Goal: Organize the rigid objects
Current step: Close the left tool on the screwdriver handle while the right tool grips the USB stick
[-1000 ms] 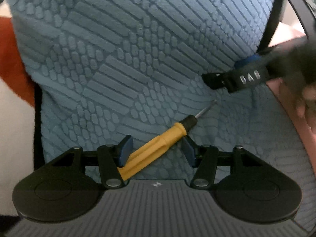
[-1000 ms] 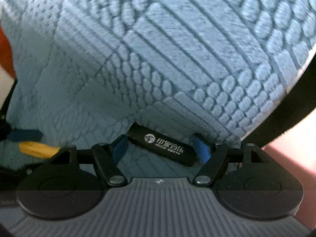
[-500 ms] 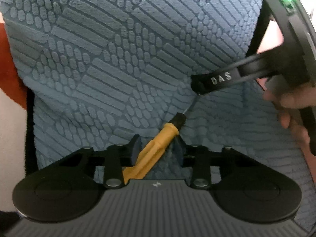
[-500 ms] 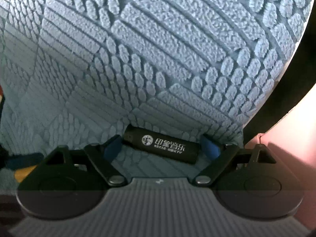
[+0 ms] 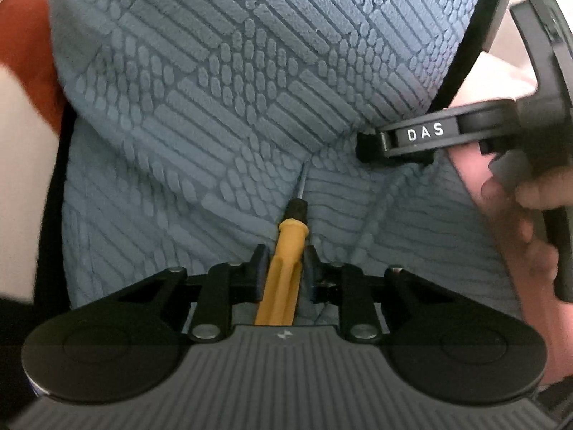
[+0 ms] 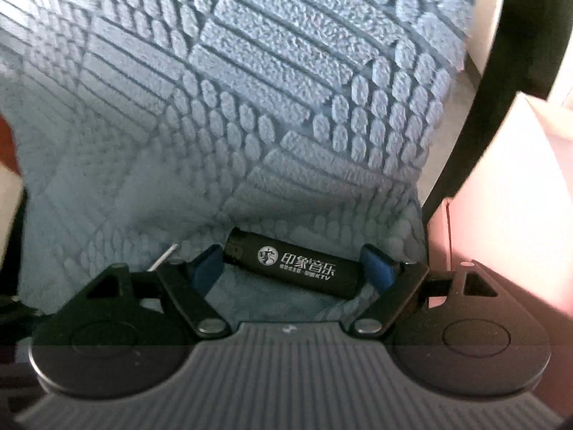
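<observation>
Blue-grey textured cushion cover (image 5: pixel 222 114), raised dash-and-dot relief, fills both views; black frame edge (image 6: pixel 476 114) at right.

Item 1: yellow-handled screwdriver (image 5: pixel 283 272), black collar, thin metal shaft pointing away toward the fabric crease. Left gripper (image 5: pixel 284 265) clamped on the handle, pads pressed to both sides.

Item 2: black lighter (image 6: pixel 297 263), white printed logo, lying crosswise on the fabric. Right gripper (image 6: pixel 292 268) spread wide, its blue pads (image 6: pixel 376 265) at either end of the lighter; contact cannot be judged.
</observation>
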The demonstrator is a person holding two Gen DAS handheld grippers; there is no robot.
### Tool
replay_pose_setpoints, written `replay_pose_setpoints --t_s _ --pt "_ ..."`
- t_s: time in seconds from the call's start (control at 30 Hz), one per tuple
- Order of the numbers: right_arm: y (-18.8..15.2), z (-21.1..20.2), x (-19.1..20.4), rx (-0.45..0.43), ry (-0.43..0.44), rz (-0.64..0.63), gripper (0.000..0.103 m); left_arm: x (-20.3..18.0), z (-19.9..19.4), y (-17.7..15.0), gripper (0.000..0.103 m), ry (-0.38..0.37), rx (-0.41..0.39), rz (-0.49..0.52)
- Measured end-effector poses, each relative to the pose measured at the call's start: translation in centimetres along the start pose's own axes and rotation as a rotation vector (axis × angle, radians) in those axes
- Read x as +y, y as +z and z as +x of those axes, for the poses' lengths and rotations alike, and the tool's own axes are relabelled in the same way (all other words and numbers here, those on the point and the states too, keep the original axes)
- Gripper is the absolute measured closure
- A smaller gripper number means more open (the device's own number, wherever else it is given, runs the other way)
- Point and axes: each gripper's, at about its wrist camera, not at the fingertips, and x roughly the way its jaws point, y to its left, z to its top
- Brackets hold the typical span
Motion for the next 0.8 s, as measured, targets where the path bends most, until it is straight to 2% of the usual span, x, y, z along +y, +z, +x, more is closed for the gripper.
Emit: replay_pose_setpoints --t_s 0.27,0.6,0.8 --pt "-3.4 -2.9 1.7 -0.026 -0.007 -0.023 0.018 0.6 -2.7 -2.4 0.079 -0.004 -0.018 -0.113" --pt "-7.7 -8.1 3.2 -0.072 -0.009 -0.029 0.018 0.8 -6.8 -4.8 0.080 0.016 -0.097 -0.275" --pt "-9.7 -9.7 4.6 -0.091 0.004 -0.041 0.018 2.4 -8.8 -7.2 0.080 0.022 -0.119 -0.401"
